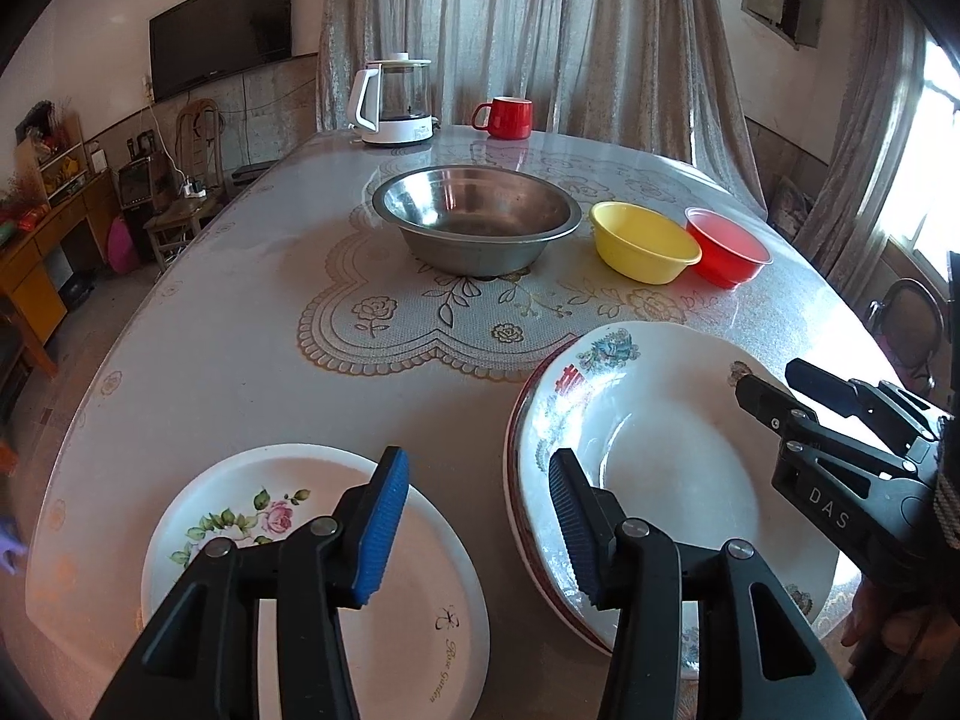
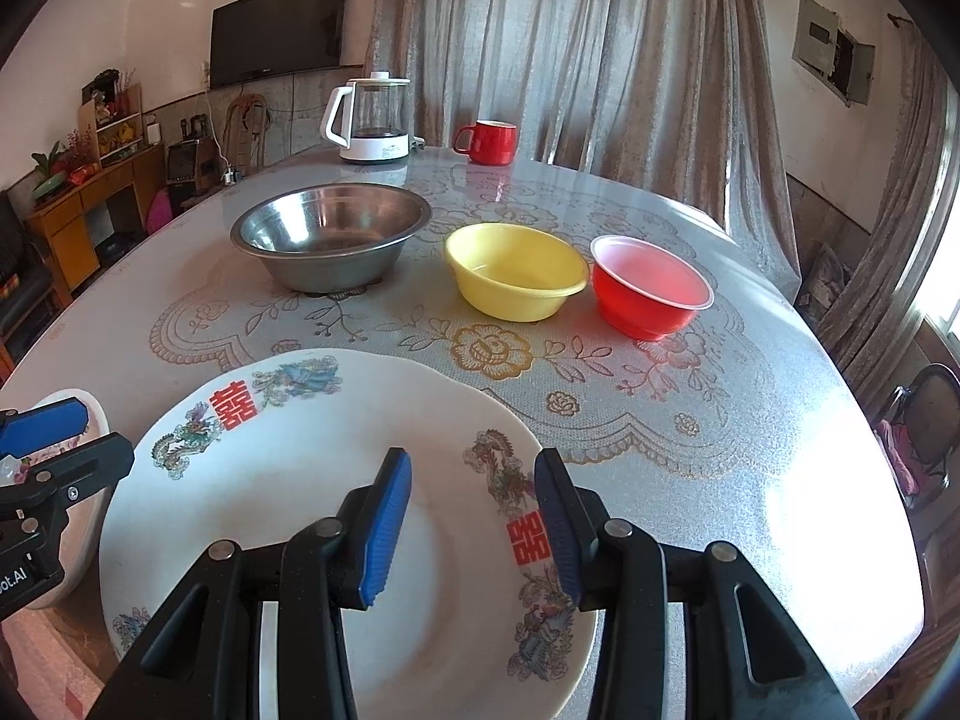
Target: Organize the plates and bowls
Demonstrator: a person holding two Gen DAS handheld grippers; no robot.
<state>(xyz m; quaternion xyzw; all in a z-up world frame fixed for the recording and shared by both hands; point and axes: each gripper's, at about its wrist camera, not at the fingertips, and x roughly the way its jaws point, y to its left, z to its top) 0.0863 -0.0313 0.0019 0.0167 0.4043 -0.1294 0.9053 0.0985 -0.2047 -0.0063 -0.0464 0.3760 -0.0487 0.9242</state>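
My left gripper [image 1: 477, 525] stands open low over the table, its blue pads straddling the gap between two plates. To its left lies a white plate with a pink rose [image 1: 264, 516]. To its right a white plate with dragons and red characters [image 1: 660, 456] rests on a red-rimmed plate [image 1: 510, 480]. My right gripper [image 2: 471, 525] hangs open just above that dragon plate [image 2: 288, 480], nothing between its pads. Farther back stand a steel bowl [image 1: 477, 222], a yellow bowl [image 2: 516, 270] and a red bowl [image 2: 651, 285], all upright and apart.
A glass kettle [image 1: 396, 102] and a red mug [image 1: 507, 117] stand at the far edge of the round table [image 1: 210, 330]. A chair [image 2: 930, 420] sits close on the right. Curtains hang behind. A hand [image 1: 870, 618] holds the right gripper.
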